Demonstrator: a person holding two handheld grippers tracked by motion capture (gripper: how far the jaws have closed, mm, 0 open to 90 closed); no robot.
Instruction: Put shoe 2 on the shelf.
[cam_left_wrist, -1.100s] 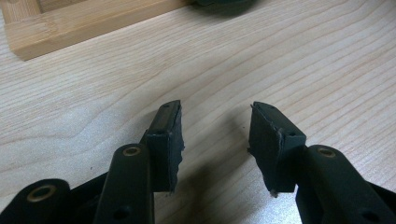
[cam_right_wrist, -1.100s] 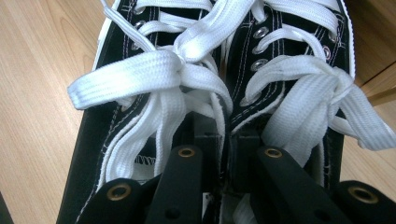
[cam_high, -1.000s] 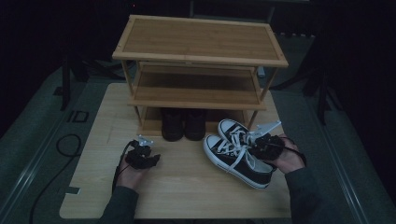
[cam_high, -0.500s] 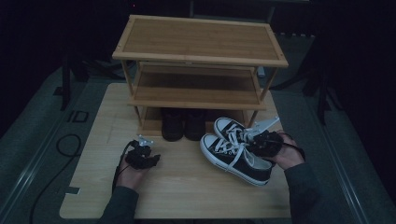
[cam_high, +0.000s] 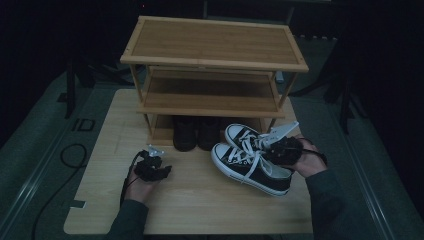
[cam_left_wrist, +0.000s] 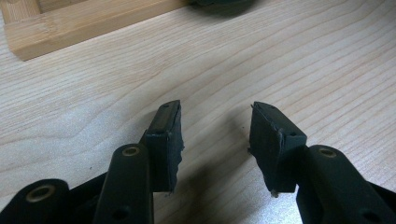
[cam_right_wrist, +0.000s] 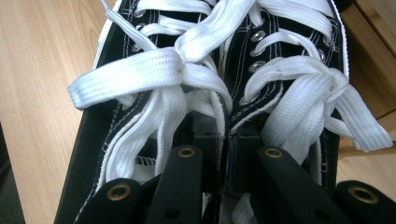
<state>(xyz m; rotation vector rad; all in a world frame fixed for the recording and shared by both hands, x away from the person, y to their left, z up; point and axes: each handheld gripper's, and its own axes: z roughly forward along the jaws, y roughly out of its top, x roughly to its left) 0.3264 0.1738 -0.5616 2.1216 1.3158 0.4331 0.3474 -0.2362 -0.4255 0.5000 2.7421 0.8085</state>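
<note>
Gripping sneaker pair (cam_high: 250, 159) with right tool (cam_high: 278, 149); toes pointing toward shelf (cam_high: 212, 75).

Left gripper (cam_left_wrist: 215, 140) jaws apart over bare wooden table (cam_left_wrist: 303, 60), wooden rack base (cam_left_wrist: 84, 21) beyond

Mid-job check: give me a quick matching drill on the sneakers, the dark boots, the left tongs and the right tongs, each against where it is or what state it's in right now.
Things:
1. black-and-white sneakers
2. dark boots
3. left tongs
4. right tongs

States:
a. open over bare table, nothing between the jaws
b. on the table in front of the rack, at its right side
c. shut on the sneakers' inner collars
d. tucked under the rack's lowest shelf

Pairs: 1-b, 2-d, 3-a, 4-c
</note>
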